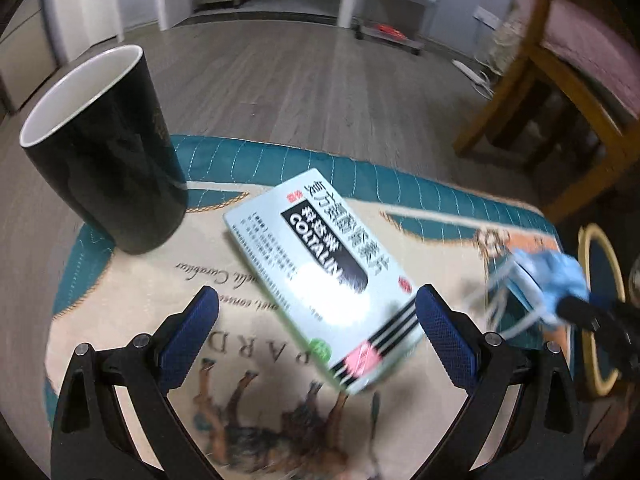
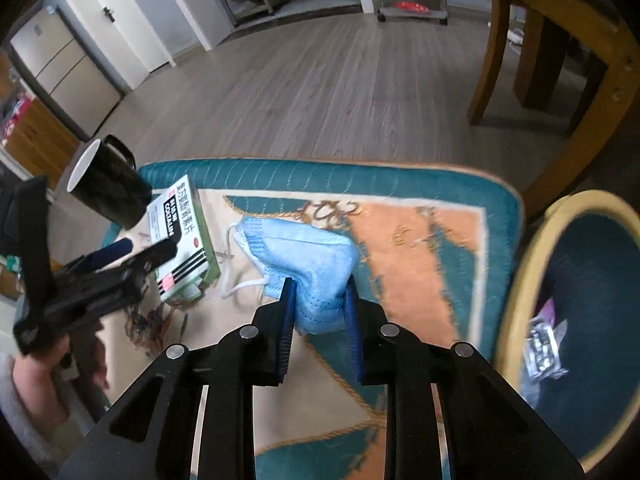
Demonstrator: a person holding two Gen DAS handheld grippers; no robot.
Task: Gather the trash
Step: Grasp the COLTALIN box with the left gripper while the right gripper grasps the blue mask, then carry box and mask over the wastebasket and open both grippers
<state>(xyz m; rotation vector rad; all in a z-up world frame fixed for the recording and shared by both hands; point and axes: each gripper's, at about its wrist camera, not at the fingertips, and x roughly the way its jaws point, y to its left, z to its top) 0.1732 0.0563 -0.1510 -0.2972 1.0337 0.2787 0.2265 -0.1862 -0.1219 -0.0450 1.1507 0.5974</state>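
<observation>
The right gripper [image 2: 320,300] is clenched on a crumpled light blue disposable face mask [image 2: 304,256]; the blue pads [image 2: 289,312] press the mask from both sides, and its white ear loops [image 2: 240,284] hang down to the left. The mask seems lifted a little above the printed teal, cream and orange quilted cloth [image 2: 400,272] that covers the surface. To the right of this gripper, just past the cloth edge, stands a round bin with a pale yellow rim [image 2: 516,292] and a dark inside; a shiny crumpled wrapper [image 2: 544,348] lies in it.

The left gripper [image 1: 316,308] is released, its blue-padded fingers [image 1: 444,332] spread wide. Between them lies a white and pale green cardboard medicine box [image 1: 320,264] with black label and Chinese print, flat on the cloth at a diagonal. The right finger is just beside the near corner of the box; I cannot tell if it touches. A tall black mug with white inside [image 1: 104,152] stands upright on the cloth at the far left, near the box. A wooden chair [image 2: 540,52] stands on the grey plank floor [image 2: 320,88] behind.
</observation>
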